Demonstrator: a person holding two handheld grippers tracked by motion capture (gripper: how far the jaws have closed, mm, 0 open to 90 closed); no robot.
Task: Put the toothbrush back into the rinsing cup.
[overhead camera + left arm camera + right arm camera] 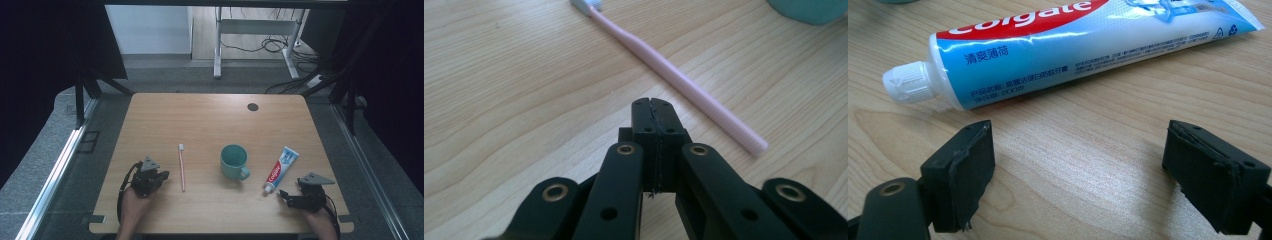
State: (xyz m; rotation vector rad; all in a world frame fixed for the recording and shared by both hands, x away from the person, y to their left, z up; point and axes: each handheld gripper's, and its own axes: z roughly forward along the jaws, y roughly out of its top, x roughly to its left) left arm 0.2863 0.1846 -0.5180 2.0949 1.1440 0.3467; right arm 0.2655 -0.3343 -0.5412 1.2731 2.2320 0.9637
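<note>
Toothbrush (181, 167) and toothpaste tube (281, 168) lay flat on the wooden table (200, 125), one near each pair of tongs, with a teal mug (233, 161) standing between them.

In the high view, the left tongs (162, 176) rested at about 8 o'clock on the table, and the pink toothbrush lay just beside them at their 3 o'clock, its white head pointing to 12. In the left gripper view, these tongs (652, 104) had their jaws pressed together with nothing between them; the toothbrush (674, 75) ran slantwise from 11 o'clock down to 3 o'clock, apart from the tips, its handle end nearest.

The right tongs (284, 195) sat at about 4 o'clock on the table. In the right gripper view, they (1079, 150) stood spread wide and held nothing. The toothpaste tube (1073, 45) lay across at 12 o'clock, just beyond the tips and not touching them, its white cap (907, 82) toward 10 o'clock.
</note>
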